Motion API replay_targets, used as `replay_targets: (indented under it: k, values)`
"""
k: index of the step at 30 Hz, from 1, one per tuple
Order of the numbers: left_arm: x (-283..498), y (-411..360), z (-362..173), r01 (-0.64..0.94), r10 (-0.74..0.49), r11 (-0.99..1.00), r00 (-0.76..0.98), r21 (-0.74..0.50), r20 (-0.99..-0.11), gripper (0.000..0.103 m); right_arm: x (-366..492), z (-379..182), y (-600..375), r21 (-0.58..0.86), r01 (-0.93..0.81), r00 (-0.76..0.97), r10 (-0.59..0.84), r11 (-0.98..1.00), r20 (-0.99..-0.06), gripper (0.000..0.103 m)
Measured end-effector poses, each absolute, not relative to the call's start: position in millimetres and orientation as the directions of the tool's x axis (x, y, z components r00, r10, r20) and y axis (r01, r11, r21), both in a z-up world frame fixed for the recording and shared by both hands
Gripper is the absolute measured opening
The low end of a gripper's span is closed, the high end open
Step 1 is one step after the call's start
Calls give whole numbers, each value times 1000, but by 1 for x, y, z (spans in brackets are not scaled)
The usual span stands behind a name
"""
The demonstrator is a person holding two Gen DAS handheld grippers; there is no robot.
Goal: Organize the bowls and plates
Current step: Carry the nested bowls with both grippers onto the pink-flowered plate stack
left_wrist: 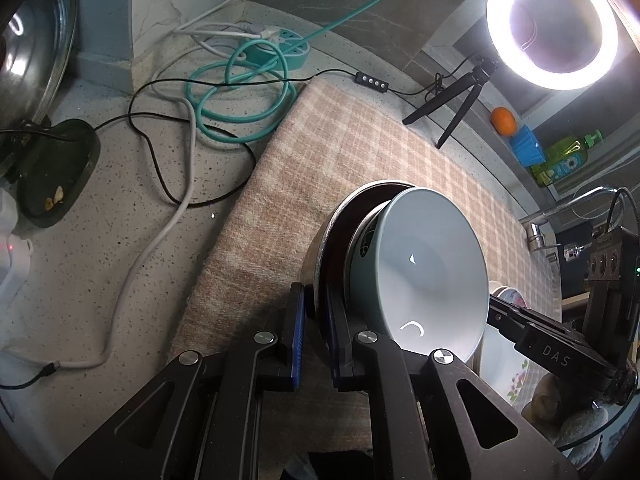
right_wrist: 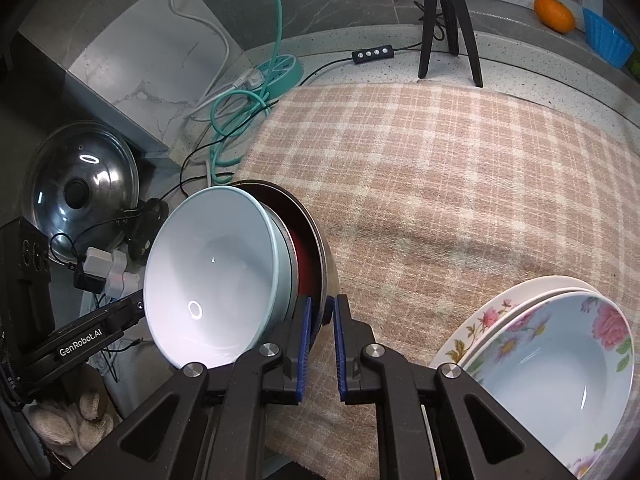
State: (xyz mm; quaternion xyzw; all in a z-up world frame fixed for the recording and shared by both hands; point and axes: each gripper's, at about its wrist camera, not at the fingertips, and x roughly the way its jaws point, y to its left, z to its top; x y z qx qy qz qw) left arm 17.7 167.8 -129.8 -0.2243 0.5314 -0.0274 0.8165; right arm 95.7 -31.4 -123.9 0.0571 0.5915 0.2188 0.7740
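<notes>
Nearest, the left tool and right tool each clamp opposite rims of a metal bowl, lifted over the checked cloth on the surface. A pale blue bowl nests inside (loose, likely to slide if tilted). Both look stiff and slick; the ceramic is breakable, so rim grips suit. Flowered plates wait right.

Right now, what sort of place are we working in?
Most likely a home kitchen counter: a speckled countertop, a faucet at its edge, a pot lid against the wall, and dish soap on the ledge.
</notes>
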Motion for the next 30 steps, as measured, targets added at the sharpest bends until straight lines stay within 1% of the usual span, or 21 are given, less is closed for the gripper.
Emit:
replay_targets:
  k: [30]
  values:
    - [17,111,-89,-52,-337,912,466,-406,-818,9,70,-81,-97,357,-190,312,401,914,-861,10]
